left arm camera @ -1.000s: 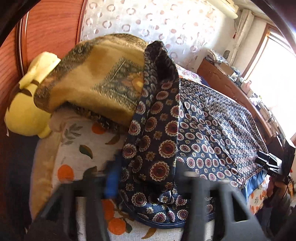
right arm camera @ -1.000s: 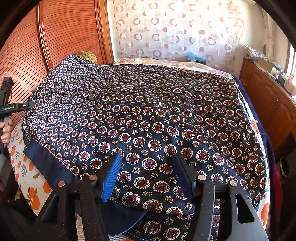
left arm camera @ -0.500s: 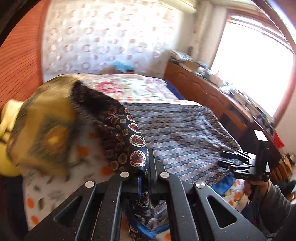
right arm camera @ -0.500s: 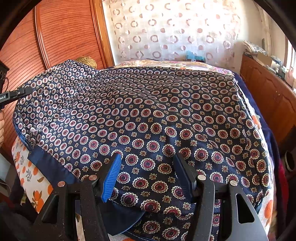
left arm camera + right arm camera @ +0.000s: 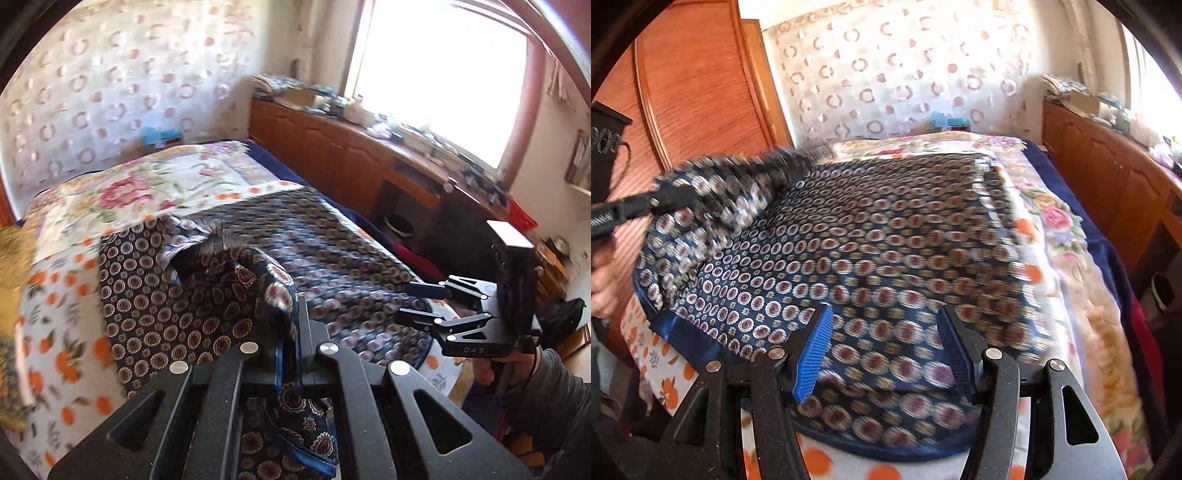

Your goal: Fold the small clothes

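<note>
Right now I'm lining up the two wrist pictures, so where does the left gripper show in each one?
Left wrist view: the left gripper fills the bottom centre, shut on a lifted edge of the navy patterned garment.
Right wrist view: it comes in at the left edge, pinching the garment's raised corner.
Shared landmark: the white curtain with ring print behind the bed.

Bedroom, daylit, bed against wood panelling.

Bed [image 5: 1078, 295] carries a floral quilt [image 5: 147, 184] over an orange-print sheet [image 5: 62, 350]. Reddish wood panel wall [image 5: 701, 81] on one side; white curtain [image 5: 905, 74] with ring pattern behind the bed. Long wooden cabinet [image 5: 332, 147] with cluttered top runs under a bright, overexposed window [image 5: 443, 74]. Floor mostly hidden.
</note>
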Action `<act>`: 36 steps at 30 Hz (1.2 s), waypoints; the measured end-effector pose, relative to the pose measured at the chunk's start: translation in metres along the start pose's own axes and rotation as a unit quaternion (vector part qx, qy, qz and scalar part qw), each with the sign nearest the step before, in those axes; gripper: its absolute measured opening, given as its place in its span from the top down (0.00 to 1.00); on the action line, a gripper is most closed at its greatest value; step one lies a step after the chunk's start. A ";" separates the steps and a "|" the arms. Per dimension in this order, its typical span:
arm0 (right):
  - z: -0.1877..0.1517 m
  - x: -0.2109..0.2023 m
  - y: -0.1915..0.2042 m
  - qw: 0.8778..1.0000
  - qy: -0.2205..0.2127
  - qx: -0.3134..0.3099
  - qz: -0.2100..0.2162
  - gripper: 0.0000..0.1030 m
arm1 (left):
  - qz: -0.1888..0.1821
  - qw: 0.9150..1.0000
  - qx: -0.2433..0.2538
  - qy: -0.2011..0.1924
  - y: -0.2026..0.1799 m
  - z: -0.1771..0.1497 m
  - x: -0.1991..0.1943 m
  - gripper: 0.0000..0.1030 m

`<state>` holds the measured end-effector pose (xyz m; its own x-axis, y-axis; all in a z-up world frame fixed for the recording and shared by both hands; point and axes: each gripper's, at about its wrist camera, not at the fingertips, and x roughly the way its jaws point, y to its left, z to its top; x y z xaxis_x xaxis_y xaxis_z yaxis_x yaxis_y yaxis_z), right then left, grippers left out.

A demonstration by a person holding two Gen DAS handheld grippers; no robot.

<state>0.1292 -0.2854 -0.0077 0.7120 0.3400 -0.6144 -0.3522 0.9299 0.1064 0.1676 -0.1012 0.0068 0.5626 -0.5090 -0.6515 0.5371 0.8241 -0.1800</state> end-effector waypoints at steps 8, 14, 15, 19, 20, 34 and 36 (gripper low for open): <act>-0.011 -0.032 -0.033 0.999 -0.017 0.026 -0.021 0.41 | -0.012 0.999 0.025 0.031 -0.036 0.018 0.030 0.94; -0.011 -0.041 -0.036 0.999 -0.021 0.030 -0.025 0.41 | -0.015 0.999 0.038 0.029 -0.039 0.017 0.026 0.54; -0.012 -0.041 -0.035 0.999 -0.021 0.030 -0.025 0.41 | -0.015 0.999 0.036 0.034 -0.035 0.016 0.023 0.51; -0.007 -0.037 -0.029 0.999 -0.022 0.029 -0.022 0.41 | 0.013 0.999 0.036 0.030 -0.021 0.007 0.020 0.26; -0.003 -0.030 -0.031 0.999 -0.021 0.029 -0.020 0.41 | 0.022 0.999 0.034 0.035 -0.013 0.002 0.019 0.26; 0.045 0.018 -0.006 1.000 -0.004 -0.009 0.007 0.41 | 0.092 0.991 -0.033 0.096 0.075 -0.056 0.048 0.26; 0.054 0.030 -0.001 1.000 0.002 -0.014 0.010 0.41 | 0.100 0.991 -0.022 0.084 0.074 -0.059 0.047 0.26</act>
<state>0.1836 -0.2688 0.0161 0.7019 0.3584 -0.6155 -0.3834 0.9184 0.0974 0.1960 -0.0496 -0.0807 0.5408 -0.2889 -0.7900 0.3948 0.9165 -0.0649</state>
